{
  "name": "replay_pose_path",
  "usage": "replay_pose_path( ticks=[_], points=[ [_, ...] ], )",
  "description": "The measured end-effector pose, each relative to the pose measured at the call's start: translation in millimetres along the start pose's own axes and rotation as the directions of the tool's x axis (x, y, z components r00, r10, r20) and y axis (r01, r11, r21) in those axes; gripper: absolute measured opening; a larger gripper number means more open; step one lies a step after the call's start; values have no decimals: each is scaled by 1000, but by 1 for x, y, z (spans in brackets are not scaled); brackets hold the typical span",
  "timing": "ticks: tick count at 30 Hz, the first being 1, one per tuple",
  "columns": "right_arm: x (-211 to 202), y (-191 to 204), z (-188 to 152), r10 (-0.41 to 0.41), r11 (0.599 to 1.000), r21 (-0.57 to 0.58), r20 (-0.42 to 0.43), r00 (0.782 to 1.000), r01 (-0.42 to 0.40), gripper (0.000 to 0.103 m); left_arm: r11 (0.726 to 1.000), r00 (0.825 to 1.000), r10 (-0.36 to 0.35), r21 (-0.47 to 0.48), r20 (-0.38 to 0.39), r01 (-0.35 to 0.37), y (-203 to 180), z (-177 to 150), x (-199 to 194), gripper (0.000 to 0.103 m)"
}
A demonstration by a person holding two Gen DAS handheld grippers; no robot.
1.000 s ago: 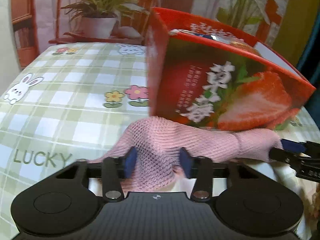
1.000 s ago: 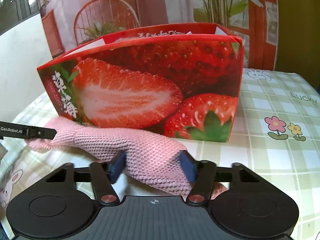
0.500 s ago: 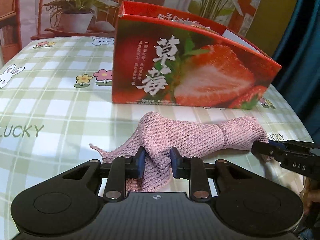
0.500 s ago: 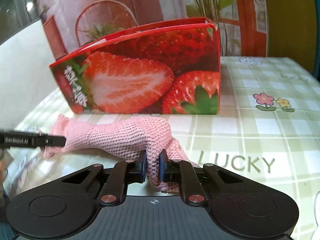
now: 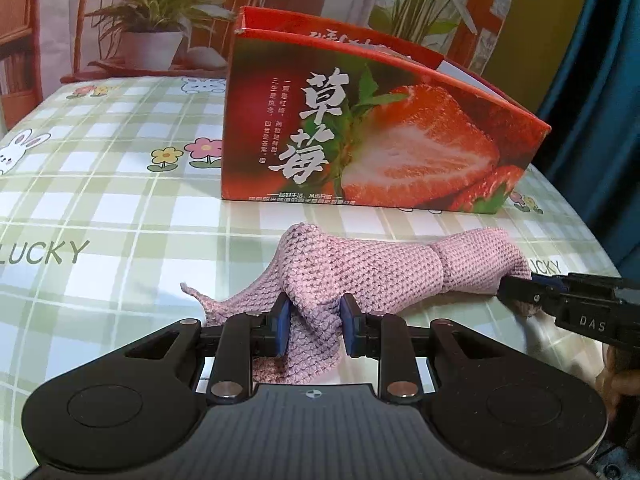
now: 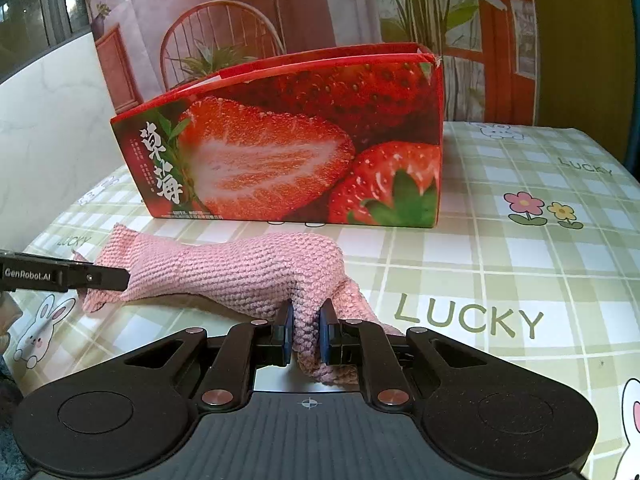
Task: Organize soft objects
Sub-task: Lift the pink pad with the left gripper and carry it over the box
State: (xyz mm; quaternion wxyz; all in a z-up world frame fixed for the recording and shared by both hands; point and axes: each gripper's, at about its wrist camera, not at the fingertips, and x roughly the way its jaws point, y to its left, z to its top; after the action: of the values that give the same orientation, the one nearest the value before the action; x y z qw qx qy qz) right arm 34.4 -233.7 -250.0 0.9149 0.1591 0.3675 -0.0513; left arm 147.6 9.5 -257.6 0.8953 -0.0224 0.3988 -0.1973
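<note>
A pink knitted cloth (image 5: 372,268) lies bunched and stretched lengthwise on the checked tablecloth, in front of the red strawberry box (image 5: 360,132). My left gripper (image 5: 314,326) is shut on a fold at one end of the cloth. The right gripper (image 6: 307,330) is shut on a narrow fold at the other end of the cloth (image 6: 240,272). Each gripper shows as a black bar at the edge of the other's view: the right gripper (image 5: 568,304) at the right of the left wrist view, the left gripper (image 6: 64,276) at the left of the right wrist view.
The strawberry box (image 6: 296,148) is open at the top and stands just behind the cloth. The green checked tablecloth (image 5: 100,208) carries flower, rabbit and LUCKY prints. A potted plant (image 5: 152,36) stands beyond the far edge, and the table edge falls off at the right.
Both grippers closed on the cloth, having straddled it with open jaws a second ago. Both pulled back from the box, drawing the cloth away from it.
</note>
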Motion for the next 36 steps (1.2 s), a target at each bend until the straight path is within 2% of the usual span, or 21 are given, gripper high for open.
replay_pose_path(
  ticks=[22, 25, 28, 31, 36],
  points=[
    [-1, -1, -2, 7, 1000, 10, 5, 1000, -7, 13, 1000, 1000, -3, -22, 10, 3, 1, -1, -1, 28],
    [-3, 1, 2, 24, 999, 21, -3, 1000, -24, 12, 999, 1000, -27, -33, 9, 27, 1, 1, -3, 19],
    [-14, 3, 9, 49, 999, 13, 48, 998, -50, 12, 997, 997, -59, -51, 57, 62, 2, 9, -13, 18],
    [-26, 4, 21, 68, 998, 2, 109, 992, -69, 12, 997, 989, -69, -27, 132, 73, -2, 23, -30, 18],
    [-53, 2, 54, 94, 996, -20, 237, 967, -92, 12, 997, 960, -80, 16, 268, 79, -9, 58, -61, 18]
  ],
)
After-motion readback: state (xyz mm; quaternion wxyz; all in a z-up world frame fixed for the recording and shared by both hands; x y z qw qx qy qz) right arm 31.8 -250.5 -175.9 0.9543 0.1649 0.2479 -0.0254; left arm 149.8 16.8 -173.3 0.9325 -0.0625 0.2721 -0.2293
